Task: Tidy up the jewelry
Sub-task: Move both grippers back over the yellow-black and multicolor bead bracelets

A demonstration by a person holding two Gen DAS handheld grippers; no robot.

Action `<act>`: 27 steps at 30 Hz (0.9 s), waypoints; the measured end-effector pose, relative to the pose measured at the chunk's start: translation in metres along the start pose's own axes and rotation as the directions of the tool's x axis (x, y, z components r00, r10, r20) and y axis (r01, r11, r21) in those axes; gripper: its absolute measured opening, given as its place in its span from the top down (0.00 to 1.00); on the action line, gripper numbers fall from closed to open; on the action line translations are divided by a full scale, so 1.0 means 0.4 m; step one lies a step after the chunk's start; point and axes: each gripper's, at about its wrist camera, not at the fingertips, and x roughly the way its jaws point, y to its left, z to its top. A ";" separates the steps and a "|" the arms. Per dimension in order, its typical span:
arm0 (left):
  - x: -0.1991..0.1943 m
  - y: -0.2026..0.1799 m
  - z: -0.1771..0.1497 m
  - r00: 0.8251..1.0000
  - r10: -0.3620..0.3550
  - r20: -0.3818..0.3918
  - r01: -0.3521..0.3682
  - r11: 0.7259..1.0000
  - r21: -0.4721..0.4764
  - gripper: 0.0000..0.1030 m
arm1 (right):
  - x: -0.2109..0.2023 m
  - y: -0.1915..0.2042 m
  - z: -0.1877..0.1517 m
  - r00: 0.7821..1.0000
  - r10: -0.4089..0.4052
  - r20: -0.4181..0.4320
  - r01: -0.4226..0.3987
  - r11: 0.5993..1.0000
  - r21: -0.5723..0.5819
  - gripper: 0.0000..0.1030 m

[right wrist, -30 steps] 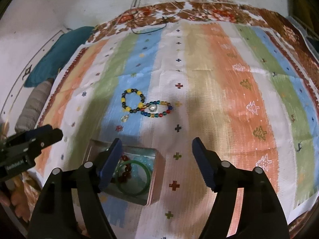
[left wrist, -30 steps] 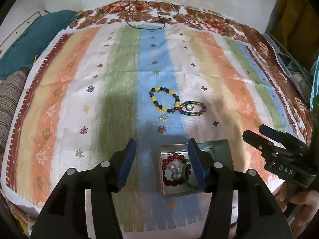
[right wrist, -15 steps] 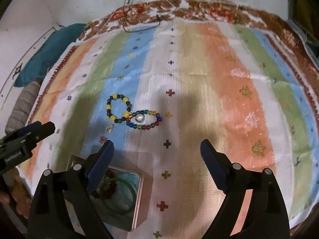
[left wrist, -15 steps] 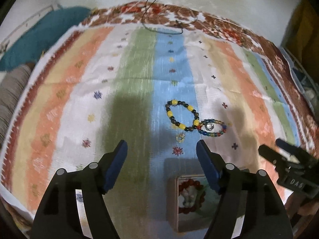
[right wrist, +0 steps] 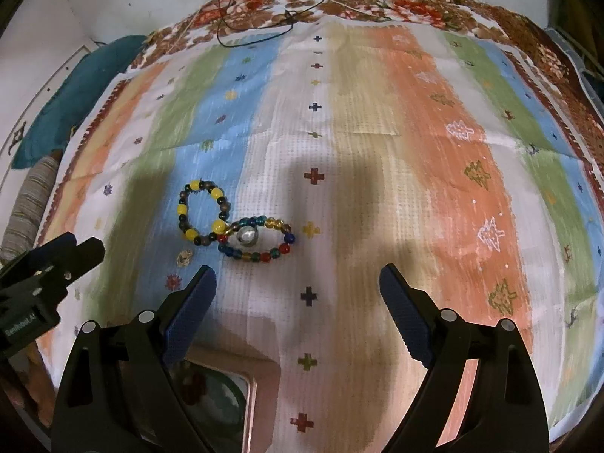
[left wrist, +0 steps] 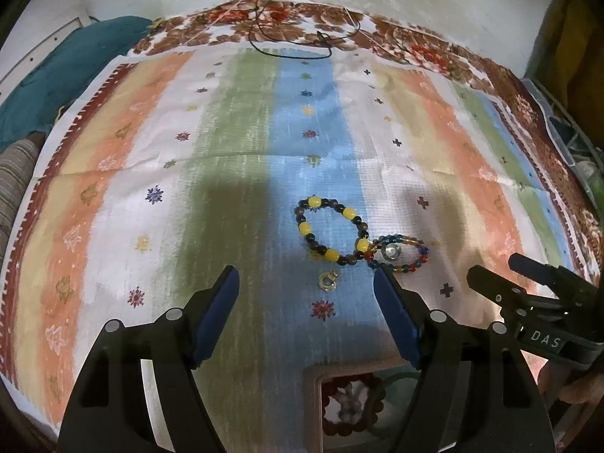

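The left gripper (left wrist: 305,313) is hanging with its jaws spread wide and nothing between them, aimed over the striped cloth (left wrist: 113,196). The right gripper (right wrist: 296,302) is likewise gaping wide and carrying nothing. A small jewelry box (left wrist: 311,396) is sitting at 6 o'clock in the left wrist view, already holding a red bead bracelet (left wrist: 372,413); a green bangle seems to be lying there too, mostly hidden. Still waiting on the cloth, near 1 o'clock from the left gripper, are a yellow-and-dark bead bracelet (left wrist: 302,228), touching a multicolored glass bead bracelet (left wrist: 417,262) with a silvery ring (left wrist: 391,252) inside its loop, and a small charm (left wrist: 327,281) just beside. The sorting looks roughly half done.
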 end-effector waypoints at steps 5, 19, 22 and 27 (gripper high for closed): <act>0.035 0.007 0.004 1.000 0.004 -0.028 -0.004 1.000 -0.002 0.29 | 0.027 -0.005 0.010 1.000 -0.005 -0.018 0.005 1.000 0.003 0.14; 0.130 0.053 0.034 0.994 -0.037 -0.102 0.029 0.996 -0.079 0.29 | 0.089 -0.008 0.037 0.998 -0.035 -0.051 0.036 0.999 0.011 0.14; 0.149 0.055 0.044 0.993 -0.037 -0.114 0.029 0.997 -0.067 0.29 | 0.099 -0.009 0.044 0.997 -0.062 -0.051 0.062 0.998 0.006 0.14; 0.181 0.043 0.048 0.991 -0.032 -0.130 0.029 0.999 -0.026 0.29 | 0.118 0.005 0.053 0.996 -0.062 -0.059 0.062 0.998 -0.014 0.14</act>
